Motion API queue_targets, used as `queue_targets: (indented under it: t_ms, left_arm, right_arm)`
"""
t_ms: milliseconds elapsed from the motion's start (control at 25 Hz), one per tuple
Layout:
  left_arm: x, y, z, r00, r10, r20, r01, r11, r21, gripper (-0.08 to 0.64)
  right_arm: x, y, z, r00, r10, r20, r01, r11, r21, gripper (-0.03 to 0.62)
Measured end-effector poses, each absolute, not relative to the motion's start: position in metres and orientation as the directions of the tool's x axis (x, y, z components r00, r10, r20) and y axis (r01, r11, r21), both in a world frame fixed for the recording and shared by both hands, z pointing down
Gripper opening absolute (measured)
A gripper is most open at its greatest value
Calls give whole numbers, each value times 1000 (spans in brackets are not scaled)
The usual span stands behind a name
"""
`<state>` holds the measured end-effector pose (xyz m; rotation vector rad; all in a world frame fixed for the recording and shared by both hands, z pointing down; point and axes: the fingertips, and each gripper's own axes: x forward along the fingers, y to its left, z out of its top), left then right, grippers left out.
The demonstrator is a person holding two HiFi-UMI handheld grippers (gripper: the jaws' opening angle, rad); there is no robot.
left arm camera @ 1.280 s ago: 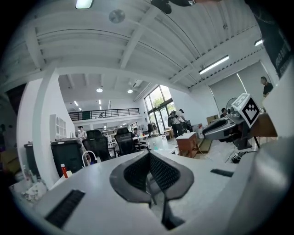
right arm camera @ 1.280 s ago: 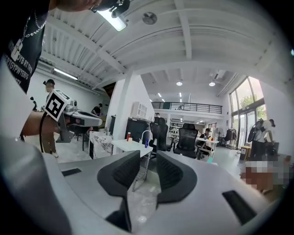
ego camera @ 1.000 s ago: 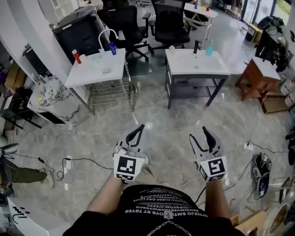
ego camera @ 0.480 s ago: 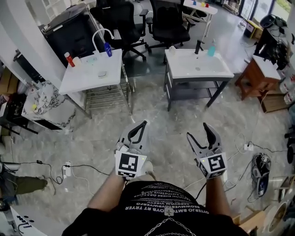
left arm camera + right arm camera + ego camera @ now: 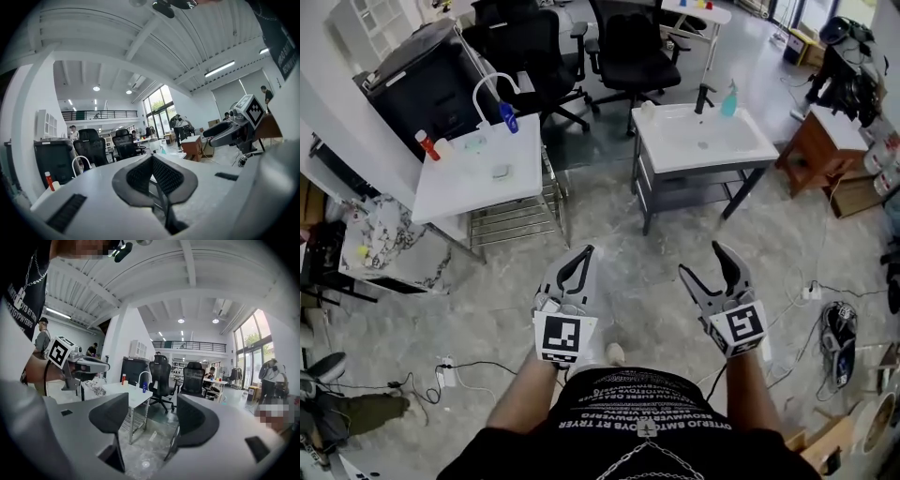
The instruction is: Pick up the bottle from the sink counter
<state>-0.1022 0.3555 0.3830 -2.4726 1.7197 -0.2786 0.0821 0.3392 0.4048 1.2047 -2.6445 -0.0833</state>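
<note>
1. A person is standing on the marble floor (image 5: pixel 609 220), holding the left gripper (image 5: pixel 579 262) and the right gripper (image 5: pixel 705 266) out in front. Both are hanging well short of the left sink counter (image 5: pixel 464 187), on its near side; neither is touching anything.
2. The left gripper's jaws are sitting pressed together at the tips, with nothing between them; the right gripper's jaws are opening and standing wide apart, with only open room and bare floor showing through the gap.
3. Three bottles are waiting untouched. A blue bottle (image 5: pixel 506 117) is standing upright at the back edge of the left sink counter, just beside its white tap (image 5: pixel 486 82); a red bottle (image 5: pixel 423 144) is standing near that counter's far left corner; a teal bottle (image 5: pixel 729 97) is standing on the right sink counter (image 5: pixel 745 150), well to the right of the left sink counter, near a black tap (image 5: pixel 703 97). Which bottle the task is asking for cannot be told.
4. By the look of things, the task is only just getting under way; nothing is being held and no bottle is lifted. The walk up to a counter, the reach, the closing of jaws round a bottle and the lift all appear left to do; the widening right gripper seems to be readying for that grasp.
</note>
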Motion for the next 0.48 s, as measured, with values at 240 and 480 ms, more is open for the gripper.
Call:
queue_targets:
  t_ms: [240, 480]
  left_arm:
    - [-117, 334, 391, 354, -931, 90, -915, -365, -172, 2]
    - [-112, 309, 394, 385, -918, 97, -903, -397, -165, 2]
  right_arm:
    - [73, 322, 404, -608, -768, 202, -753, 639, 161, 301]
    - [73, 302, 403, -597, -775, 206, -762, 628, 156, 302]
